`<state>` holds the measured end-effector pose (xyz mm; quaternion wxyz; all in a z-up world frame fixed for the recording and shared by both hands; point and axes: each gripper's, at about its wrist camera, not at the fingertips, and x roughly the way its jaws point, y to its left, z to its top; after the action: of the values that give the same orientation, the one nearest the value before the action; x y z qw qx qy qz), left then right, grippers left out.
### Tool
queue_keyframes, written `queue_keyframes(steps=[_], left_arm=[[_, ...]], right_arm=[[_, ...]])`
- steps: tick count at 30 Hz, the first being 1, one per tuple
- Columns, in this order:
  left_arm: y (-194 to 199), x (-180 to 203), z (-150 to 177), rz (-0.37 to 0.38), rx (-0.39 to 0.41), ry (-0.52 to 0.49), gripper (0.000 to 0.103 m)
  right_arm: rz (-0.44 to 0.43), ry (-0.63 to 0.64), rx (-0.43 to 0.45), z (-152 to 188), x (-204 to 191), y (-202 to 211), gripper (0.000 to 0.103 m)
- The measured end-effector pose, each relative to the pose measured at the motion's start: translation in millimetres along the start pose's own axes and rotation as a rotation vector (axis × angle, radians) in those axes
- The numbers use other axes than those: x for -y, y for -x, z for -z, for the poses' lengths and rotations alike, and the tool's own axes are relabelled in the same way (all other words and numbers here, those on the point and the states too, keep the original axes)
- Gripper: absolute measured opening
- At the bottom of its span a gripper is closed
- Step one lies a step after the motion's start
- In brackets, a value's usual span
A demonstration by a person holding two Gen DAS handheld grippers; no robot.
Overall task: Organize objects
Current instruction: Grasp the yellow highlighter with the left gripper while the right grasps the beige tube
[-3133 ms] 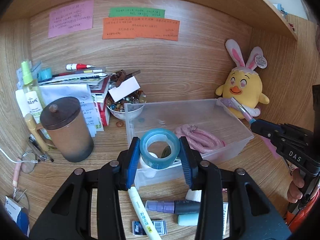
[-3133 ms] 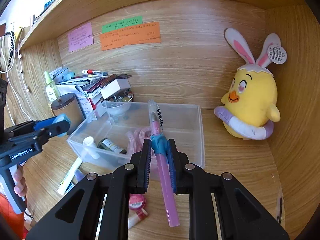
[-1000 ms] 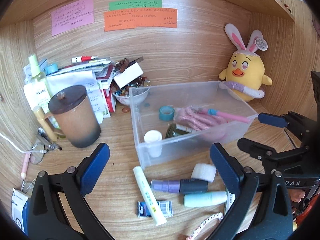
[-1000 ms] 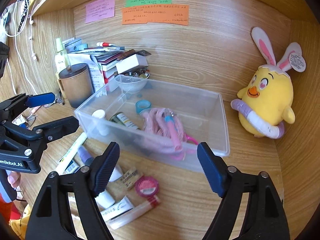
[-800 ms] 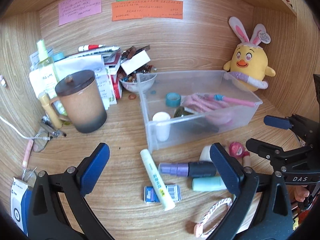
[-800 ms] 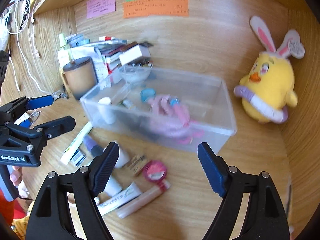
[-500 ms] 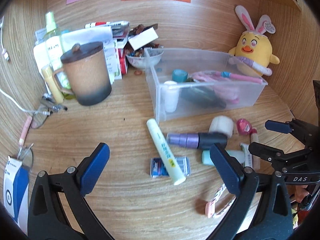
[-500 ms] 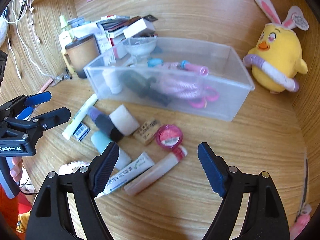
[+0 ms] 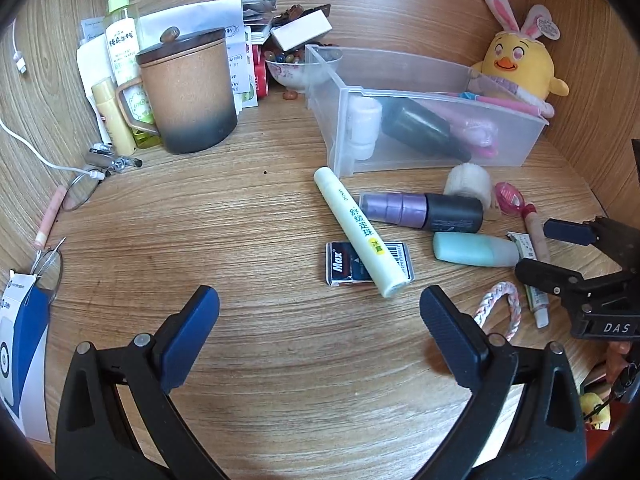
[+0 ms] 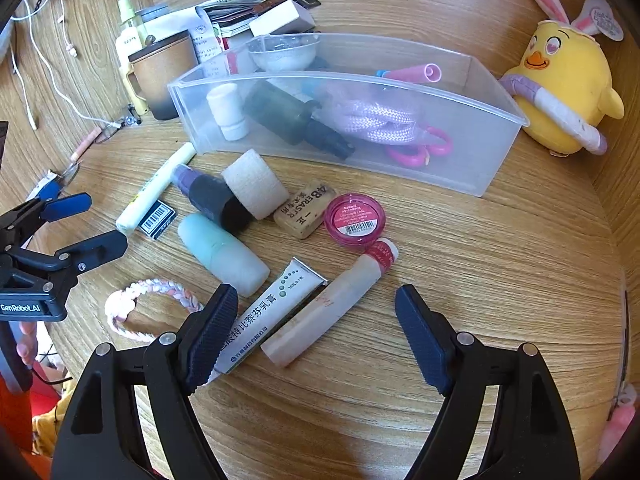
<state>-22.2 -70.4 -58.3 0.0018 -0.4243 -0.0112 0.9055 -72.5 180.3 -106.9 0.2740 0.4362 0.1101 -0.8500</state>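
A clear plastic bin (image 9: 524, 142) (image 10: 460, 176) holds a pink rope, a pen, a dark bottle and a white cap. Loose on the desk in front of it lie a pale yellow stick (image 9: 358, 236) across a small staples box (image 9: 340, 268), a purple-and-black bottle (image 9: 424, 210), a mint tube (image 10: 222, 254), a white roll (image 10: 256, 188), an eraser (image 10: 306, 210), a pink jar (image 10: 354, 218), an ointment tube (image 10: 268, 316), a pinkish stick (image 10: 332, 304) and a braided bracelet (image 10: 150, 306). My left gripper (image 9: 320, 322) hangs open just short of the yellow stick. My right gripper (image 10: 316, 324) is open above the ointment tube and pinkish stick.
A brown lidded mug (image 9: 186, 92), spray bottle (image 9: 122, 36), papers, a small bowl (image 9: 290, 72) and glasses (image 9: 78, 192) crowd the back left. A yellow chick plush (image 10: 564, 80) sits at the back right by the side wall. A blue-and-white carton (image 9: 20, 356) lies at the left edge.
Both grippers have sunk and tipped down toward the desk, so the loose items in front of the bin now fill the views. Both stayed open and empty.
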Motion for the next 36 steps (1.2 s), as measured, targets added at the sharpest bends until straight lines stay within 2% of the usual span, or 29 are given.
queue_keyframes(steps=[6,9,13,15,18,20,22,24,28,32,33,35,36], left_arm=[[6,3,-17,0.008,0.052,0.004,0.102],[3,6,-27,0.025,0.060,0.011,0.101],[-10,11,-36,0.015,0.035,-0.012,0.081],[-19,10,-36,0.020,0.008,0.002,0.077],[-28,6,-35,0.034,-0.028,0.025,0.067],[-31,4,-33,0.044,-0.042,0.035,0.057],[-29,5,-34,0.058,-0.035,0.032,0.050],[-29,7,-34,0.050,-0.034,0.017,0.045],[-32,9,-36,0.060,-0.045,0.002,0.034],[-34,8,-37,0.059,-0.038,0.007,0.021],[-34,6,-36,0.057,-0.036,0.017,0.021],[-33,2,-35,0.061,-0.035,0.031,0.017],[-32,0,-35,0.054,-0.033,0.037,0.016]], right_arm=[[-0.008,-0.005,0.007,6,7,6,0.071],[-0.006,-0.014,0.009,8,13,9,0.070],[-0.040,-0.046,0.008,10,21,16,0.071],[-0.064,-0.068,0.016,10,27,20,0.071],[-0.037,-0.079,0.032,10,30,23,0.071],[-0.027,-0.084,0.028,11,31,22,0.070],[-0.016,-0.103,0.036,12,34,21,0.067],[-0.011,-0.118,0.028,13,37,19,0.055],[0.033,-0.097,0.039,14,37,21,0.046],[0.082,-0.061,0.049,17,35,21,0.029],[0.092,-0.053,0.052,17,34,21,0.022],[0.102,-0.046,0.057,18,34,21,0.014],[0.103,-0.044,0.059,18,35,21,0.014]])
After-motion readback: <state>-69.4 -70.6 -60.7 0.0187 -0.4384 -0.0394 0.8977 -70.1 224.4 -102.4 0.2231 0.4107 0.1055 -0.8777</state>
